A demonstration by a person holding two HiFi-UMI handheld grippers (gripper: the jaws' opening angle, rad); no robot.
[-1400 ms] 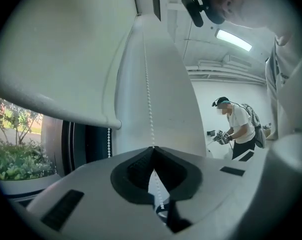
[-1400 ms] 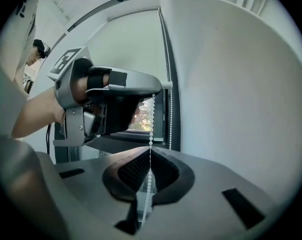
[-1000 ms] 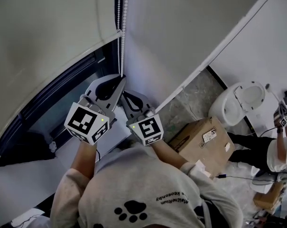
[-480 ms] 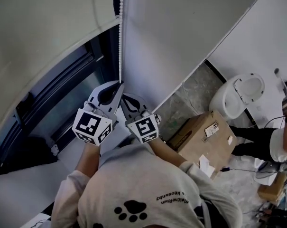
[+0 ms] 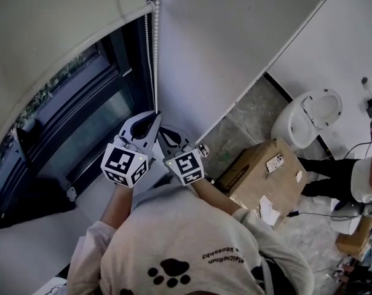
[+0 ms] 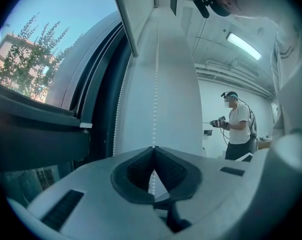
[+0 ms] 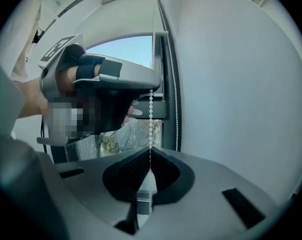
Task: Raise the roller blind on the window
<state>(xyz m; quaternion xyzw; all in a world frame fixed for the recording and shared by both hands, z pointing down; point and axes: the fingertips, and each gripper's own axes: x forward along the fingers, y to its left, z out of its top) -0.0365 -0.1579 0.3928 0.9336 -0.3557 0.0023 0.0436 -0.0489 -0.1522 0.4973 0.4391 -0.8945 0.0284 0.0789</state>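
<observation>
The cream roller blind [image 5: 50, 35] covers the upper left of the window, with dark glass and frame [image 5: 81, 109] showing below its bottom rail. A white bead chain [image 5: 155, 54] hangs down the window's right edge. My left gripper [image 5: 154, 114] is shut on one strand, the chain [image 6: 155, 84] running straight up from its closed tips [image 6: 153, 148]. Just below and to the right, my right gripper [image 5: 165, 132] is shut on the same chain [image 7: 151, 111], which enters its closed tips [image 7: 150, 152]. A second strand [image 7: 175, 99] hangs free beside the frame.
White wall [image 5: 235, 48] stands right of the window, the sill [image 5: 93, 198] lies below it. A cardboard box [image 5: 262, 177] and a toilet [image 5: 308, 128] stand on the floor at the right. Another person [image 5: 361, 186] with grippers stands at the far right, the same person [image 6: 238, 126] in the left gripper view.
The blind's bottom rail has risen and more window glass shows. Both grippers have come down a little along the chain, still shut on it.
</observation>
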